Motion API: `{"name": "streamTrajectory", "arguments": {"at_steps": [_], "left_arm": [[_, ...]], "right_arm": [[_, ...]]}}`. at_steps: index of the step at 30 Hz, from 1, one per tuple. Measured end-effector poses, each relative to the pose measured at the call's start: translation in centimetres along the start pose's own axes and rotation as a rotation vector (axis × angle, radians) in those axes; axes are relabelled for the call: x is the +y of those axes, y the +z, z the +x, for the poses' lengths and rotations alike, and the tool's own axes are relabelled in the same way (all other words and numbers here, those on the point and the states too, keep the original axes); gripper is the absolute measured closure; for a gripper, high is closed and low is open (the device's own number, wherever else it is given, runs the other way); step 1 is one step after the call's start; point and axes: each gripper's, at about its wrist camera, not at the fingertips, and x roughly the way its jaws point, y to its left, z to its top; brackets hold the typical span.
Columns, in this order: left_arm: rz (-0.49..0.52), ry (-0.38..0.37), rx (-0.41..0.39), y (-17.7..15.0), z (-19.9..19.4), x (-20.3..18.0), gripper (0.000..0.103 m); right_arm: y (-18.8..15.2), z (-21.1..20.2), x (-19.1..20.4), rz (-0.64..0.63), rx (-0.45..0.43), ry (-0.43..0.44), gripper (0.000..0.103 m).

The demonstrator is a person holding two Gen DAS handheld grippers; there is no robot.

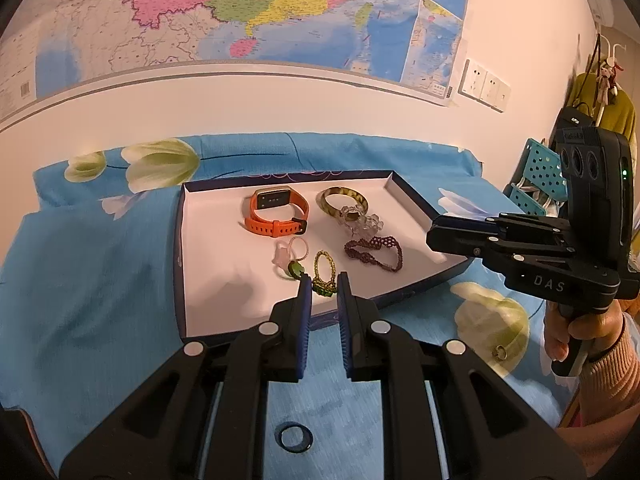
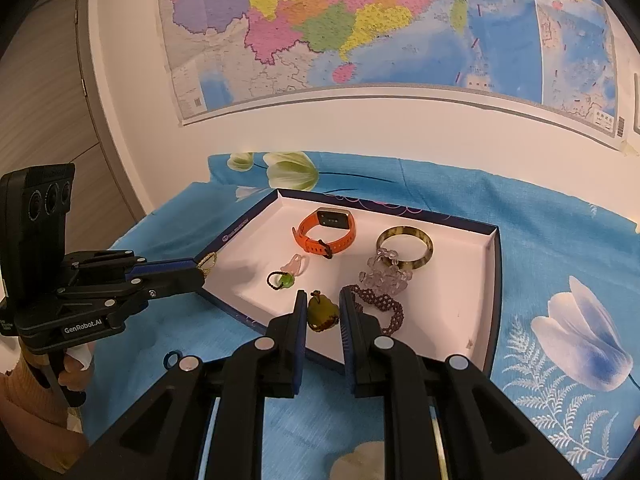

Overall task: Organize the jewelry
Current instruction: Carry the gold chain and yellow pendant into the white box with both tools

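A white-lined, dark blue box (image 1: 208, 240) lies on the blue floral cloth. In it are an orange watch (image 1: 276, 212), an amber bangle (image 1: 343, 200), a clear crystal bracelet (image 1: 362, 222), a dark purple beaded bracelet (image 1: 374, 254), a pink ring (image 1: 290, 250) and a green charm (image 1: 296, 269). My left gripper (image 1: 324, 280) hangs over the box's near side, shut on a gold beaded loop (image 1: 323, 264). My right gripper (image 2: 322, 296) is shut on a yellow-green pendant (image 2: 322, 312) above the box's near edge. From the left wrist view, the right gripper (image 1: 432, 236) reaches over the box's right wall.
A small dark ring (image 1: 296, 438) lies on the cloth under my left gripper. A gold ring (image 1: 499, 354) sits on a printed flower to the right. A teal perforated basket (image 1: 544, 168) stands at the far right. A map (image 1: 248, 12) covers the wall behind.
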Motion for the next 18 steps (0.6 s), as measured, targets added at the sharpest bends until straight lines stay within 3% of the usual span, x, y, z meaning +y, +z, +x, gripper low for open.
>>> {"name": "streamTrajectory", "arguments": {"at_steps": [18], "left_arm": [[0.003, 0.026, 0.015, 1.0, 2.0, 0.1, 0.09]], "right_arm": [[0.9, 1.6, -0.8, 0.028, 0.022, 0.011, 0.089]]}}
